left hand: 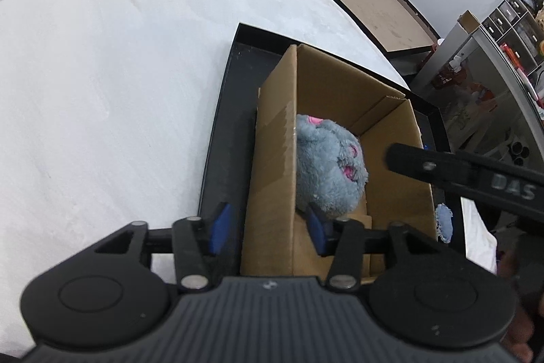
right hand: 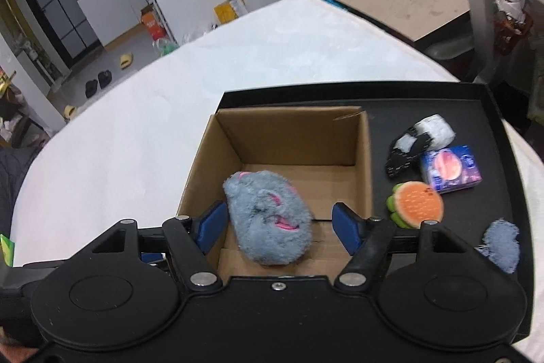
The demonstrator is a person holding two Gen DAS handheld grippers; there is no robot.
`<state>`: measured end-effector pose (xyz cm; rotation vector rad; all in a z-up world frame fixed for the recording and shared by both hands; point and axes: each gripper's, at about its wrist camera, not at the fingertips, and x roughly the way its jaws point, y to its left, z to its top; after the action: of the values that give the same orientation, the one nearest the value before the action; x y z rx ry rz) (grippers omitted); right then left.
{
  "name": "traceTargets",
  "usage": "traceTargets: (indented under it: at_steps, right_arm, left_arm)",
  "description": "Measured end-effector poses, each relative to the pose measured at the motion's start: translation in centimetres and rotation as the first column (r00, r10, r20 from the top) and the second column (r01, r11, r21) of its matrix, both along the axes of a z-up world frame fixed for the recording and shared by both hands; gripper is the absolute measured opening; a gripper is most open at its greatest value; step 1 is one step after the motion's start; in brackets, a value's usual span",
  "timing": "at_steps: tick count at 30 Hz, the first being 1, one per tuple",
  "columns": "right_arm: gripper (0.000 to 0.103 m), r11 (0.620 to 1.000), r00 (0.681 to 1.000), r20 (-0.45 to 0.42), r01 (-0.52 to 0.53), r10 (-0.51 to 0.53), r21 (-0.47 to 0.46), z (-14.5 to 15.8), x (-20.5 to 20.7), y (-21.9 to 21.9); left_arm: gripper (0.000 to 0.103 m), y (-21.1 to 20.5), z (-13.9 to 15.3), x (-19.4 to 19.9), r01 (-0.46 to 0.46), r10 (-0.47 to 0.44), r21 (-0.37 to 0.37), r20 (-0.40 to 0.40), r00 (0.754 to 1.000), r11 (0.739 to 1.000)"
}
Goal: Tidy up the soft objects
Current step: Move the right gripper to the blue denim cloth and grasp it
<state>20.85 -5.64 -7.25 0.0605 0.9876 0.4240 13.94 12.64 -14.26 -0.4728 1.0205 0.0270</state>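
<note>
Inside the cardboard box [right hand: 292, 138] lay the grey plush toy [right hand: 268, 220], released; both the left gripper [left hand: 268, 227] and right gripper [right hand: 278, 223] stood unclenched above it.

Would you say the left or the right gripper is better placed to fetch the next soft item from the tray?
Right, probably. The right gripper is open and empty above the cardboard box, beside the orange plush; the left gripper straddles the far wall.

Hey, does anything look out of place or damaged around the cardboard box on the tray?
Slightly. The cardboard box has a frayed, torn far right corner. Four soft things lie loose on the black tray beside it: a black-and-white roll, a packet, an orange toy and a grey scrap.
</note>
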Motion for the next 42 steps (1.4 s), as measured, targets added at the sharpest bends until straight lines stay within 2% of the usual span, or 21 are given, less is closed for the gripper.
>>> traceTargets:
  at_steps: [6, 11, 15, 26, 28, 36, 42]
  right_arm:
    - [0.073, 0.999, 0.998, 0.032, 0.052, -0.051, -0.016, 0.6, -0.1, -3.4]
    - [0.073, 0.995, 0.995, 0.025, 0.098, -0.097, -0.032, -0.2, -0.2, -6.4]
    - [0.073, 0.99, 0.991, 0.015, 0.134, -0.134, -0.033, -1.1, -0.3, -8.9]
    - [0.066, 0.972, 0.972, -0.036, 0.234, -0.234, -0.008, -3.9, 0.5, -14.3]
    - [0.061, 0.968, 0.967, -0.047, 0.251, -0.251, -0.01, -4.7, 0.8, -15.1]
    - [0.056, 0.933, 0.927, -0.113, 0.361, -0.359, -0.003, -7.2, 1.7, -17.9]
    - [0.056, 0.919, 0.912, -0.114, 0.393, -0.394, -0.03, -8.3, 2.2, -19.2]
  left_arm:
    - [0.069, -1.8, 1.1, -0.2, 0.018, -0.021, 0.088, 0.034, 0.999, 0.996]
    - [0.071, -3.5, 1.3, -0.1, 0.038, -0.044, 0.144, 0.037, 0.998, 0.989]
    - [0.077, -4.4, 1.2, 0.0, 0.043, -0.048, 0.18, 0.021, 0.999, 0.983]
    - [0.079, -5.9, 1.5, 0.4, -0.011, 0.012, 0.229, -0.004, 1.0, 0.973]
    - [0.079, -6.2, 1.5, 0.4, -0.016, 0.02, 0.231, -0.012, 1.0, 0.973]
    - [0.079, -7.7, 1.7, 0.8, -0.02, 0.028, 0.282, -0.025, 0.999, 0.959]
    - [0.079, -8.9, 1.8, 1.5, -0.01, 0.023, 0.305, -0.037, 0.999, 0.952]
